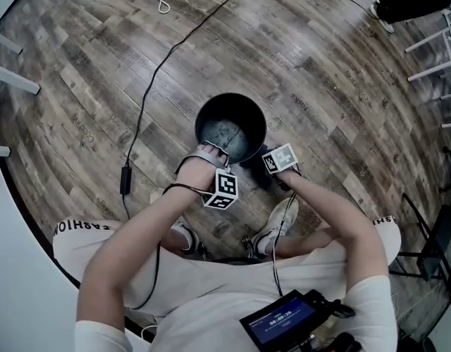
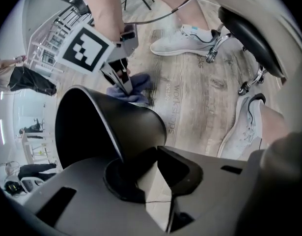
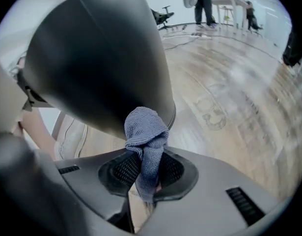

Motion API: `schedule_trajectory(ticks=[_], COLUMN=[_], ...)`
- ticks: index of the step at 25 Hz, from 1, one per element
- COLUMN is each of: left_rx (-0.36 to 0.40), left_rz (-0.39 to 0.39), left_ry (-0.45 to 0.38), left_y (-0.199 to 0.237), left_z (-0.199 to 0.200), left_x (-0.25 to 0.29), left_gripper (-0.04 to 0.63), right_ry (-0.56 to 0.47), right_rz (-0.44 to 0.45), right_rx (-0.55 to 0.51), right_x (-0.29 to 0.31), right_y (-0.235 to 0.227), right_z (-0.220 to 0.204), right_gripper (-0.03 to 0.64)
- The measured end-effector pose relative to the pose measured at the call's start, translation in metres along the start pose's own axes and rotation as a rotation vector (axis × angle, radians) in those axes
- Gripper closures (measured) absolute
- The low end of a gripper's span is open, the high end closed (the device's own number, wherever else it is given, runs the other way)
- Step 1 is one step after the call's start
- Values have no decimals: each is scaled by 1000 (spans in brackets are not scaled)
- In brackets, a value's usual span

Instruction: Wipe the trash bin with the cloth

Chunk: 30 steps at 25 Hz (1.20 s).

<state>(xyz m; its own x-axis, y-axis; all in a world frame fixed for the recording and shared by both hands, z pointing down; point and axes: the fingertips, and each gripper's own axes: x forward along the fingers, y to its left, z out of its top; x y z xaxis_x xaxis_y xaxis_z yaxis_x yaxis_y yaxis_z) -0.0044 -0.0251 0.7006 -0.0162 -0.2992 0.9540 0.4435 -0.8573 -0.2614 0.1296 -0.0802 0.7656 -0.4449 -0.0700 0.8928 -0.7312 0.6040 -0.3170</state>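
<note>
A black round trash bin [image 1: 231,127] stands on the wooden floor in front of my feet. My left gripper [image 1: 210,152] is shut on the bin's near rim [image 2: 122,151], which runs down between its jaws [image 2: 146,168]. My right gripper [image 1: 263,173] is low beside the bin's right outer wall, shut on a bunched blue-grey cloth [image 3: 146,136]. The cloth's top touches the bin's dark outer wall [image 3: 101,58]. In the left gripper view the cloth [image 2: 133,87] shows beyond the bin, under the right gripper's marker cube [image 2: 87,47].
A black cable [image 1: 148,86] with an adapter [image 1: 125,180] crosses the floor left of the bin. My white shoes [image 1: 280,222] stand close behind it, by a wheeled stool base [image 2: 251,77]. White racks [image 1: 438,42] stand far right. A screen device [image 1: 280,321] hangs at my waist.
</note>
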Motion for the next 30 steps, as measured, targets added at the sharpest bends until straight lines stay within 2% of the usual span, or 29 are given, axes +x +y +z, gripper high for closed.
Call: schedule_trajectory(ticks=[2,6,11,13,20,25,30], left_rx=[-46,-110,-117,-116,-112,-107,-113], left_rz=[-12,-34,-33,-34,-57,-52,-31], left_ry=[4,15,22,20,-19,-29,-26], left_y=[0,2,2,2,0,0,7], left_z=[4,8,9,10,12,15,16], left_x=[0,-1,-1,-1,-2,-2,1], left_gripper=[515,520,522,522,531,531,529], right_ry=[-13,-109,-197,-202,-152,-91,-76], right_rz=[-4,52,183,192,145,133,129], right_rx=[-45,8,36,25,32,101,81], right_x=[-28,-87,-120,-122,-74,-22,36], right_y=[0,15,55,69,62,43,21], right_z=[7,27,44,53,49,26,7], right_gripper=[540,540,540,540,540,540,540])
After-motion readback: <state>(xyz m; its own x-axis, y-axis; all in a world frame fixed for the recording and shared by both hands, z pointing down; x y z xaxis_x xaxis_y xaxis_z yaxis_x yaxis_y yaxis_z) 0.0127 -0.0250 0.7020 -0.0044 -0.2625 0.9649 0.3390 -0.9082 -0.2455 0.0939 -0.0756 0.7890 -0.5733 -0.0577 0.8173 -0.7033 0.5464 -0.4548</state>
